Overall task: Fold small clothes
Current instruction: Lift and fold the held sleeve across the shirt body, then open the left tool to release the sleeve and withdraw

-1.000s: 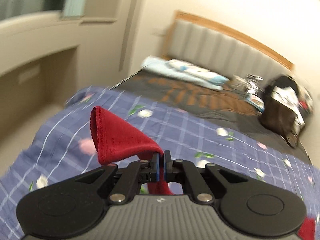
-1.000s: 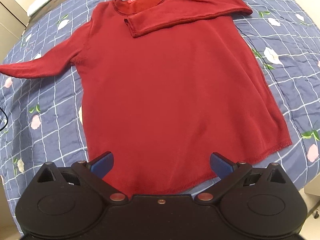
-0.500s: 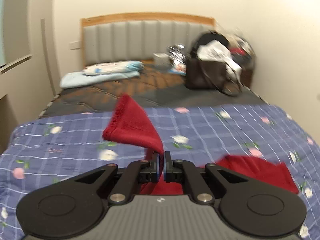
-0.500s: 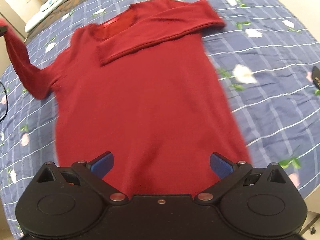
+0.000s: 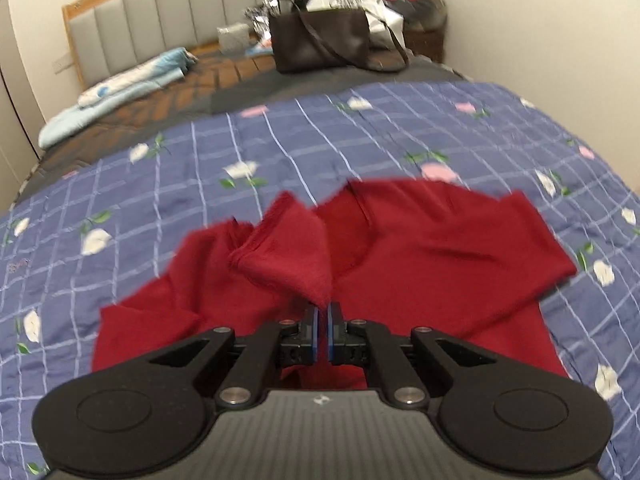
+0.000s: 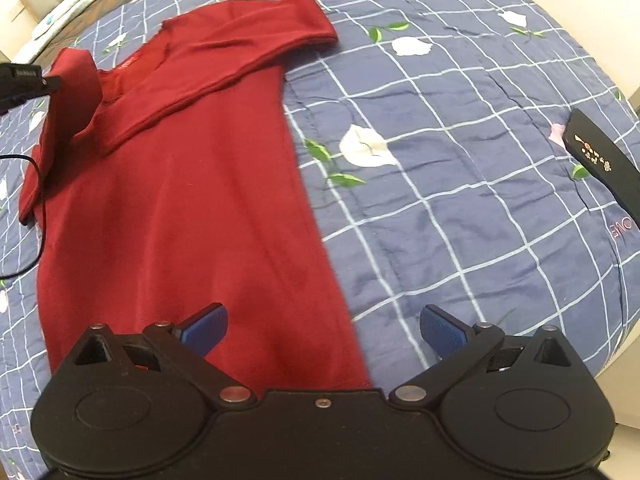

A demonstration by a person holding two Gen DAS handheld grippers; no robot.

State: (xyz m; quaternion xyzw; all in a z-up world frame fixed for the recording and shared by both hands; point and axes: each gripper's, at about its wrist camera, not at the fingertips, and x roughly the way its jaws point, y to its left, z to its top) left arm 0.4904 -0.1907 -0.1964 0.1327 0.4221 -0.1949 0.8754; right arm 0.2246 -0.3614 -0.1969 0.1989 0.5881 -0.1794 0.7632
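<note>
- While the left wrist view looks up the bed toward its head, the left gripper [image 5: 322,322] is clamped on the cuff of the red sweater [image 5: 432,248], whose sleeve [image 5: 288,256] rises from the quilt [image 5: 320,144] to the pinched pads
- Only this view shows the padded headboard [image 5: 180,12], a dark handbag [image 5: 320,40] and a pale blue blanket [image 5: 120,88] at the head end
- Half a second ago the sleeve hung over bare quilt; now it is carried over the sweater's body
- From the right wrist view, the right gripper [image 6: 322,330] hangs with its jaws spread wide and empty over the hem near the foot edge
- Here the sweater's long axis runs from hem at the foot edge to collar toward the head, one sleeve [image 6: 224,68] folded across the chest
- Seen only here: a black box [image 6: 604,160] at the bed's right edge and a black cable [image 6: 38,196] at the left
- Since the earlier frame, the held sleeve has come in toward the collar
</note>
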